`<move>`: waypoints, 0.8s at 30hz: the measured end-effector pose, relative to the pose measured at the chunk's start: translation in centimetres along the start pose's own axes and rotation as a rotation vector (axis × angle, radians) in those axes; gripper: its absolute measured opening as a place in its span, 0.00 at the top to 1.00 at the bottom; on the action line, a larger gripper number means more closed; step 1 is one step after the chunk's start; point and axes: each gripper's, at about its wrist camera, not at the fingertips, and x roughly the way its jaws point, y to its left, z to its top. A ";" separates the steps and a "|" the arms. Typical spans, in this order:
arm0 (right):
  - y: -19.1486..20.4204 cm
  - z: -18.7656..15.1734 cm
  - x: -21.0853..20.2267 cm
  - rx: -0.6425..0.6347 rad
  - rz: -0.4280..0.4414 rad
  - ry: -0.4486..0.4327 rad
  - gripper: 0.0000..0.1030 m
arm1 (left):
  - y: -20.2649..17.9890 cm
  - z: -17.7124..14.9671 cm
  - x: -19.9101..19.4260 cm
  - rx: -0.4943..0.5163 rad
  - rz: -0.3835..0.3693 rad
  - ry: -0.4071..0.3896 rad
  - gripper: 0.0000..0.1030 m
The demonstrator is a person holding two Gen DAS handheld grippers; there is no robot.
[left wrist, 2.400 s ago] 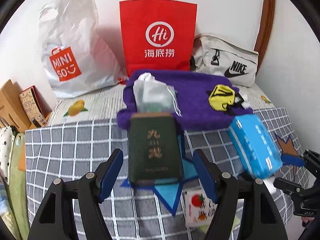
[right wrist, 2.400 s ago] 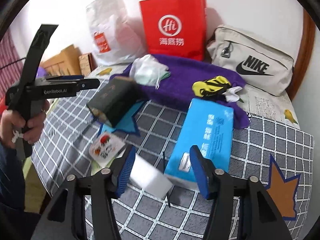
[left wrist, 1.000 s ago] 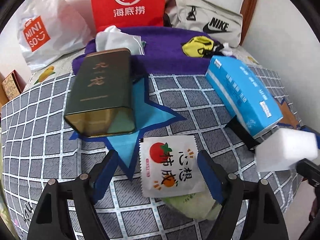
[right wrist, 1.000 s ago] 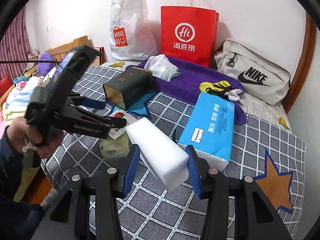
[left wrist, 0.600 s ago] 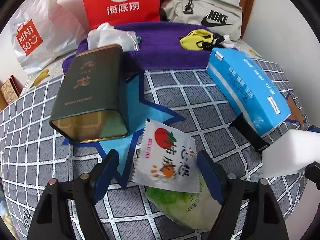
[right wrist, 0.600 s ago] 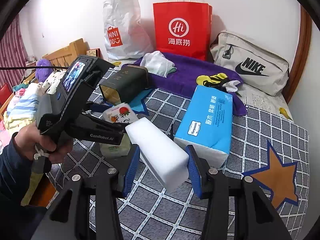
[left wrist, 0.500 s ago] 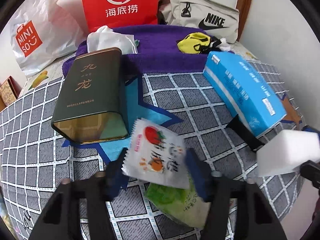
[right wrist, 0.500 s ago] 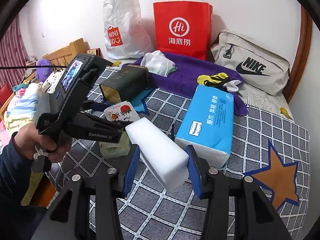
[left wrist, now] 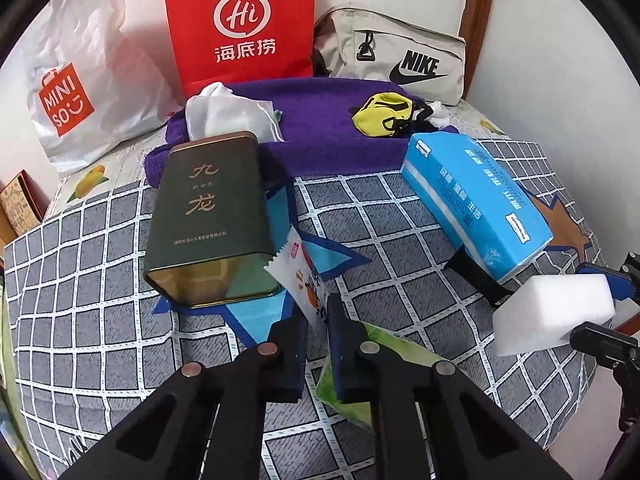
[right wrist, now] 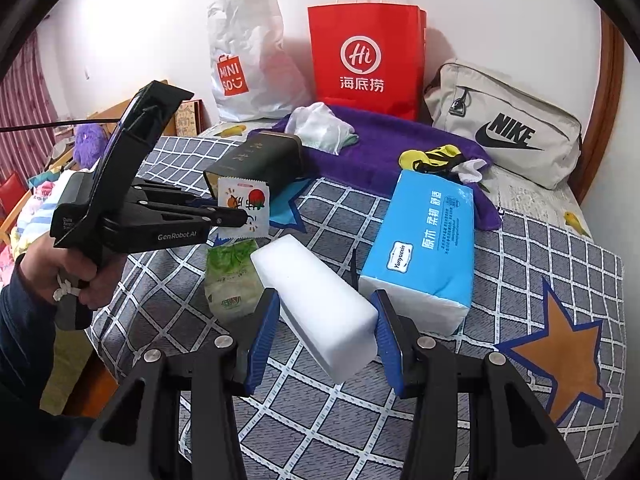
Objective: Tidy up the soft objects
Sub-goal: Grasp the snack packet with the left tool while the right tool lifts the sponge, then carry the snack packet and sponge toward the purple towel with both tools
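2 bags (right wrist: 365,64), "Hi" and "MINISO"

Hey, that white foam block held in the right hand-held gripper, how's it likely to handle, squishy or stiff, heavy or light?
The white foam block looks like sponge foam, so probably light for its size. The right hand-held gripper holds it by one end without visible sag, so it seems fairly stiff. Its flat sides make rolling unlikely, though a hard squeeze might dent it.

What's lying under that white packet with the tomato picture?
Under the lifted white packet, pinched in the left tool, lies a green packet on the checked bedcover. Its label is too small to read, and its far end is hidden.
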 end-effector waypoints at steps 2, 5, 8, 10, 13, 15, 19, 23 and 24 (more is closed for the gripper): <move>0.0 -0.1 0.1 0.000 -0.004 0.004 0.55 | -0.1 0.0 0.1 0.008 0.005 0.003 0.93; -0.2 -0.1 0.1 0.010 -0.006 0.006 0.55 | -0.2 0.1 0.0 0.001 -0.003 -0.004 0.95; -0.5 0.0 -0.2 0.024 -0.013 -0.004 0.55 | -0.1 0.4 -0.4 -0.006 -0.014 -0.018 0.96; -0.8 0.1 -0.3 0.040 -0.016 -0.007 0.55 | -0.1 0.5 -0.6 -0.005 -0.012 -0.024 0.96; -1.2 0.3 -0.4 0.060 -0.025 -0.009 0.55 | 0.2 0.7 -1.1 -0.011 -0.016 -0.033 0.96; -1.3 0.6 -0.5 0.065 -0.029 -0.014 0.55 | 0.4 0.9 -1.5 -0.016 -0.016 -0.042 0.96; -1.7 1.4 -0.8 0.071 -0.038 -0.037 0.55 | 0.7 1.7 -2.3 -0.015 -0.003 -0.057 0.96; -2.4 2.7 -0.9 0.084 -0.051 -0.062 0.55 | 1.1 2.9 -3.1 -0.015 0.013 -0.078 0.96; -2.5 2.9 -0.9 0.083 -0.055 -0.064 0.55 | 1.1 3.1 -3.2 -0.014 0.019 -0.083 0.96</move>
